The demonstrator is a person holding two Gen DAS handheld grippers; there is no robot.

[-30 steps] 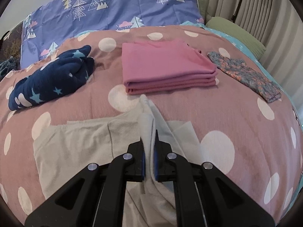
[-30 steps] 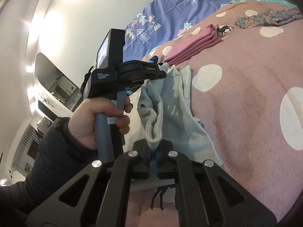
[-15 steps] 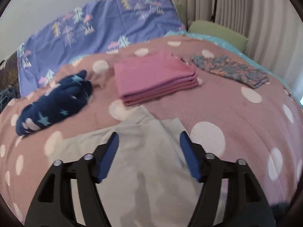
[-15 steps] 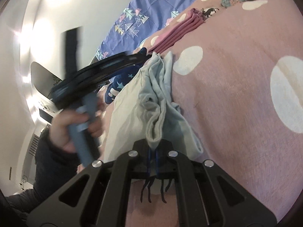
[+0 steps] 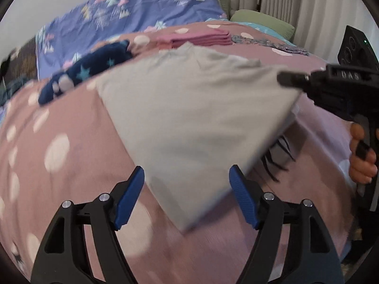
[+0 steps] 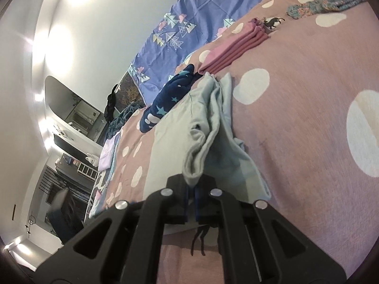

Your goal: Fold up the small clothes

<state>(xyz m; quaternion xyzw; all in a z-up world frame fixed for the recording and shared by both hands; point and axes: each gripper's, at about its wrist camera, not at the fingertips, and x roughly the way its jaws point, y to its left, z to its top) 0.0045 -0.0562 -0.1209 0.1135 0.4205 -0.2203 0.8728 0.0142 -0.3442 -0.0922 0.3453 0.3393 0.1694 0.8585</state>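
Pinching a bunched fold of the grey garment (image 6: pixel 213 127), the right gripper (image 6: pixel 191 190) is clamped. The left gripper (image 5: pixel 187 196) gapes empty near it.

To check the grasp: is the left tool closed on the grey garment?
No, the left tool is wide open, its blue pads apart on either side of the grey garment.

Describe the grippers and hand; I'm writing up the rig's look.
Left gripper: black skeletal arms with triangular cutouts, silver rivets, ribbed blue pads. Right gripper: same black frame, rivets, blue pads; its body reads "DAS" with a small green light. Bare right hand, no sleeve visible.
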